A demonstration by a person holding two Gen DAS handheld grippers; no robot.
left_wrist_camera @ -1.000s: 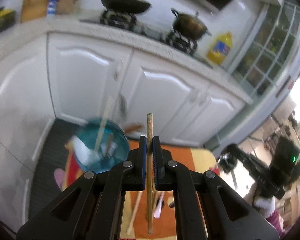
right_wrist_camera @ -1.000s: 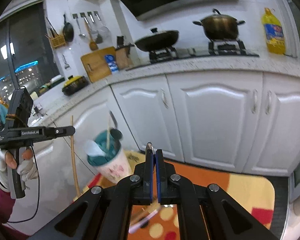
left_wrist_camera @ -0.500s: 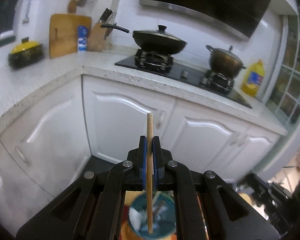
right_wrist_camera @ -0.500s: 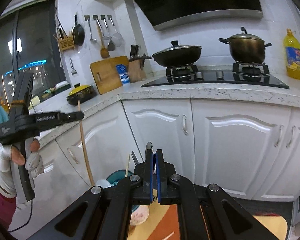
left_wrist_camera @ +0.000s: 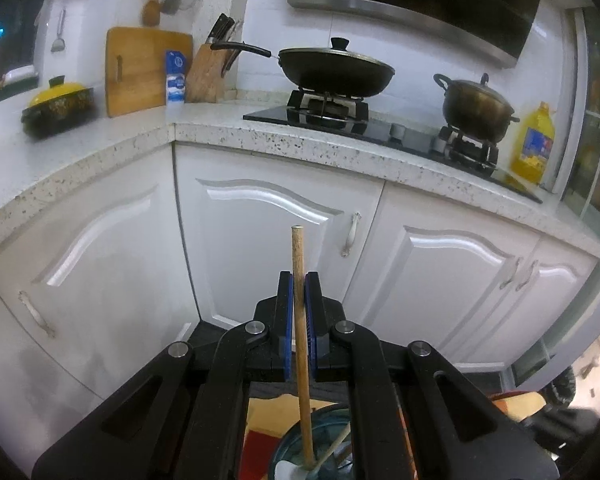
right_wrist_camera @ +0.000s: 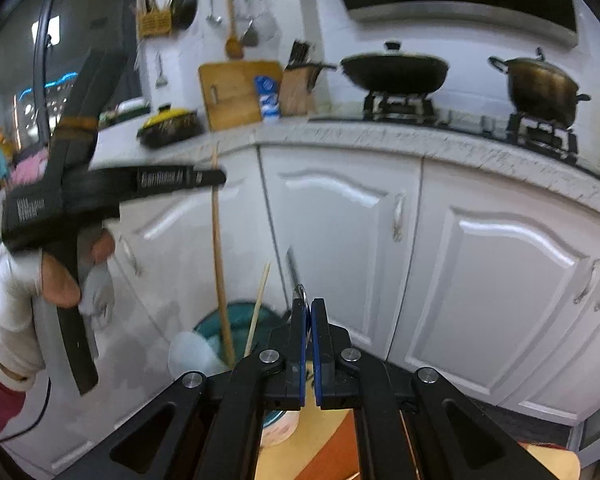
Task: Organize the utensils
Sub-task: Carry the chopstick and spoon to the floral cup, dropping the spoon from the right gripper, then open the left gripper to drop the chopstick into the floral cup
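A matt, pale wooden chopstick point(left_wrist_camera: 299, 300) is clamped between blue pads point(left_wrist_camera: 286, 320) of the matt black plastic left gripper point(left_wrist_camera: 299, 288). A speckled stone-like worktop point(left_wrist_camera: 284, 146) is seen above glossy white cabinet doors point(left_wrist_camera: 260, 240). A glossy teal cup point(right_wrist_camera: 236, 320) is shown.

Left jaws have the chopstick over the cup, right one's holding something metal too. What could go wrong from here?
1. The wooden chopstick is pinched near its upper end, so its long lower part may swing and catch the rim of the teal cup or tip it.
2. A second chopstick and a white spoon already crowd the cup; the new one may jam against them.
3. The right gripper, shut on a thin metal utensil, is close to the cup and may bump it.
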